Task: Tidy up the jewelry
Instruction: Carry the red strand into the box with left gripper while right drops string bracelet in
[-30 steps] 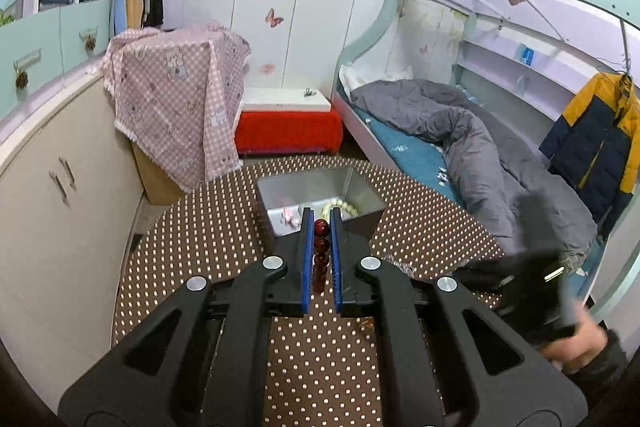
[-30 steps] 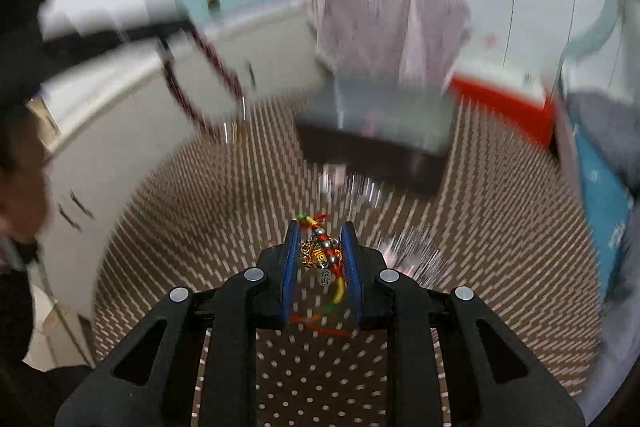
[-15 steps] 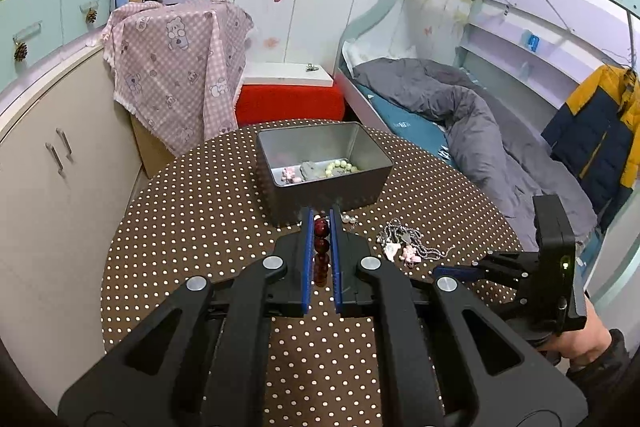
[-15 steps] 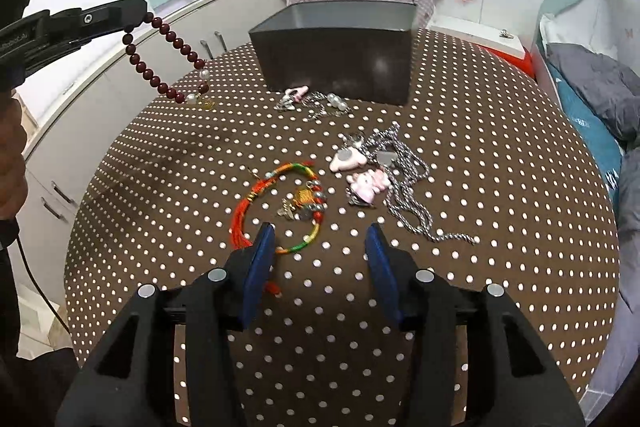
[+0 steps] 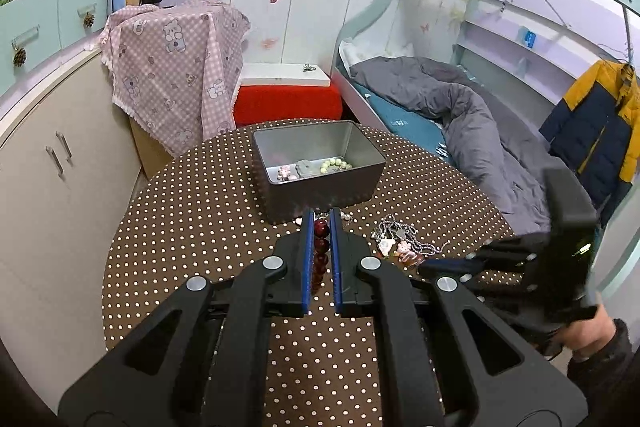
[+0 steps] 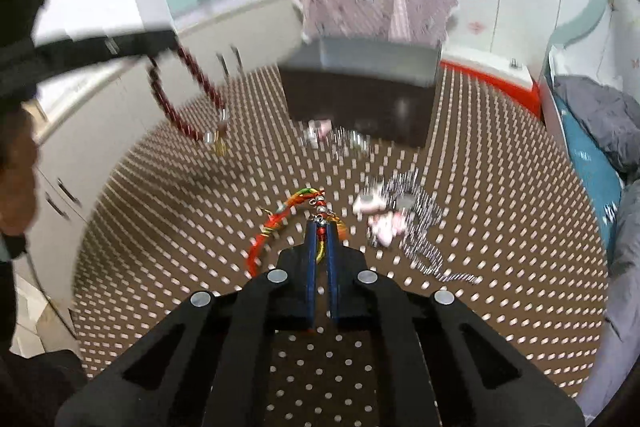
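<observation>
Both hands are gathering jewelry for the tin [image 5: 320, 163]. The right gripper [image 6: 321, 227], jaws having just been closing, is now pinching the cord bracelet [image 6: 280, 217] off the table [image 6: 500, 227]. The left gripper [image 5: 321, 223] is clamping the bead bracelet [image 5: 320, 251], dangling short of the tin. Next, each needs carrying over the rim.

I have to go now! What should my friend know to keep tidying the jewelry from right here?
Left tongs: shut on the dark red bead bracelet, held above the table.
Right tongs: have just closed on the colourful woven bracelet.
Metal tin: holds green beads and some small pieces.
Left to do: tin both bracelets, then the silver chain with pink charms and the little pieces by the tin's front.
</observation>
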### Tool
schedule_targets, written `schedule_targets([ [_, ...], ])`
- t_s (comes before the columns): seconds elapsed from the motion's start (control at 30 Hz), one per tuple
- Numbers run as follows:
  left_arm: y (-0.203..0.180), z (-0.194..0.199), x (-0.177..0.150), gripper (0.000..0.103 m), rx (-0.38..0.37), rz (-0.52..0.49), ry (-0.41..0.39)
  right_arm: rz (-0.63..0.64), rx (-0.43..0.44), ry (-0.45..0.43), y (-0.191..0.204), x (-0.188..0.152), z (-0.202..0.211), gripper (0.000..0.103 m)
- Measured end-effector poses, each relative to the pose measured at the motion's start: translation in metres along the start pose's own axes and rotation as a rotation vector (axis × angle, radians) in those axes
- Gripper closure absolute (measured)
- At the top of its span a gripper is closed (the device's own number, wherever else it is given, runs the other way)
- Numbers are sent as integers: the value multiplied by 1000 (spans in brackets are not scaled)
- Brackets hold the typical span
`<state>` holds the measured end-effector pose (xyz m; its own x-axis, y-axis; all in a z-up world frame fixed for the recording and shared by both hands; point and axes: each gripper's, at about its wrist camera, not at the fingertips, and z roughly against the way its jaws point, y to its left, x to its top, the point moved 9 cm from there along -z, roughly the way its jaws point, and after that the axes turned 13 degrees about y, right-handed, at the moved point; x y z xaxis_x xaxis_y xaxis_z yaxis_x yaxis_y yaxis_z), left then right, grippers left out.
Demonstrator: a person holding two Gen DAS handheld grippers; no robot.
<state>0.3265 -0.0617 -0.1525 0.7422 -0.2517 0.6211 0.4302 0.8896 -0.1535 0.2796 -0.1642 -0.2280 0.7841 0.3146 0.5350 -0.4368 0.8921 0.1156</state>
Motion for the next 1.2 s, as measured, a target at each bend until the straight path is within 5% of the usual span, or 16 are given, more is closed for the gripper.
schedule_targets([
  [0.5, -6, 41, 68, 95, -47, -29, -136, 62, -65, -255, -12, 115, 102, 100],
  [0.73, -6, 23, 111, 95, -76, -23, -138, 19, -75, -209, -41, 159, 67, 100],
  [0.9, 3, -23, 124, 94, -78, 16, -49, -24, -70, -119, -58, 169, 23, 98],
  [0.97, 15, -44, 121, 94, -41, 58, 1, -67, -82, -90, -68, 167, 9, 85],
  [1.03, 28, -55, 116, 94, -2, 94, 39, -115, -88, -92, -79, 160, 5, 38],
  [1.13, 42, -56, 106, 94, 36, 125, 47, -160, -99, -128, -89, 150, 13, 17],
  [1.17, 45, -54, 102, 88, 62, 128, 45, -175, -98, -131, -92, 146, 16, 15],
  [1.2, 47, -52, 100, 56, 82, 129, 45, -190, -104, -141, -94, 142, 20, 8],
])
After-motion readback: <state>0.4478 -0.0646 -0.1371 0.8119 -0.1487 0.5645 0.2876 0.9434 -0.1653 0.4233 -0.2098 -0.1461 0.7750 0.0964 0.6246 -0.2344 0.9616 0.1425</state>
